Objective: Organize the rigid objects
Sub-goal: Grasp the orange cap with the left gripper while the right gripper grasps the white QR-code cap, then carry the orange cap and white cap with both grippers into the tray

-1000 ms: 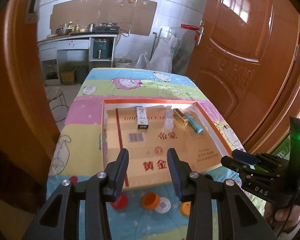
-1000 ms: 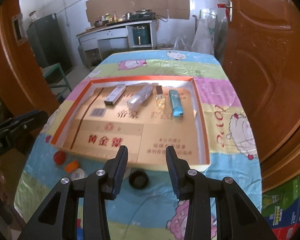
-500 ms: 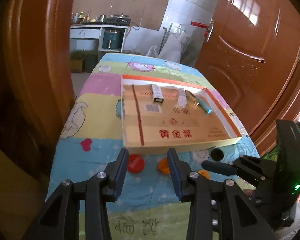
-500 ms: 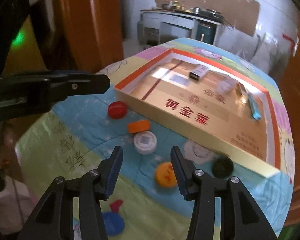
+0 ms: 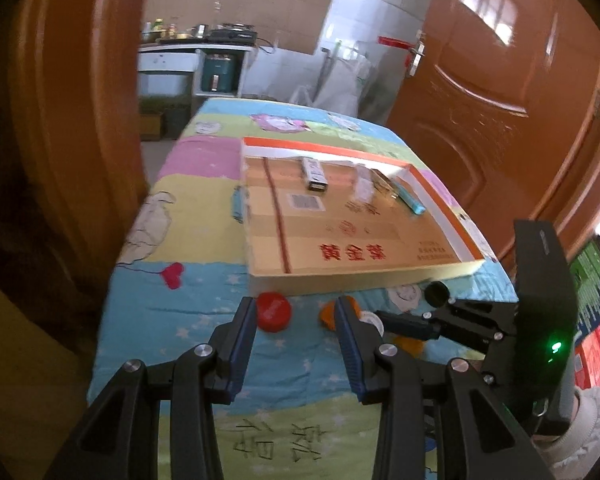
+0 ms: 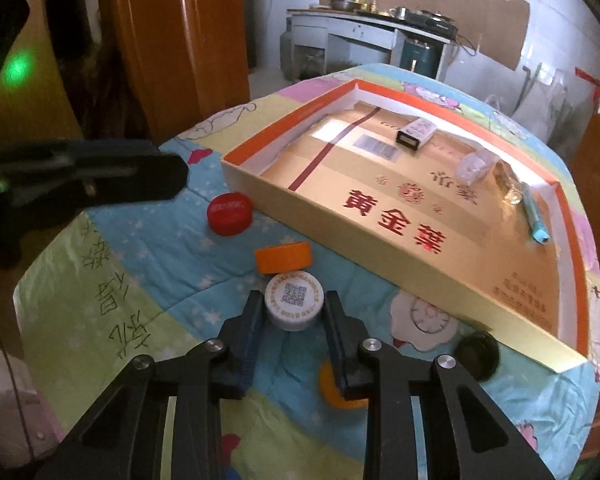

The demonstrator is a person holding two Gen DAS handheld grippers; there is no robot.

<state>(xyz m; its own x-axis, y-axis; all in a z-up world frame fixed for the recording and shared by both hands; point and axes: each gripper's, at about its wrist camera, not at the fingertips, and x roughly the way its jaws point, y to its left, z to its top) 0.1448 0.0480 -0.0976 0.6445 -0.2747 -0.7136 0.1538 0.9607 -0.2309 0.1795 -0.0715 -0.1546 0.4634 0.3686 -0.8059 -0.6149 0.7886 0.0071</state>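
Since the earlier frames both grippers have dropped toward the near end of the table, and the right gripper (image 6: pixel 293 312) rolled and came down over the white cap (image 6: pixel 294 299), its jaws just closing in. Rt wrist view, lower centre: both pads sit against the sides of that cap, QR label facing up, cap resting on the quilt cover (image 6: pixel 148 248). Lower right of it, a yellow-orange cap (image 6: pixel 334 394) lies partly under the right finger; a black cap (image 6: pixel 477 354) sits right beside the box wall. Just beyond the white cap, touching or nearly so, an orange cap (image 6: pixel 283 257) stands tilted on edge; further left, a red cap (image 6: pixel 229 213) lies flat near the box corner.

Left gripper (image 5: pixel 296 344), lt wrist view bottom centre: jaws abt half open, nothing between them, hovering over the cover w/ the red cap beyond the gap.

Mid frame: shallow orange-rimmed cardboard box (image 6: pixel 340 248). At its far end, a small white-and-black carton (image 6: pixel 415 134), a clear plastic piece (image 6: pixel 476 166) and a blue lighter (image 6: pixel 534 216).
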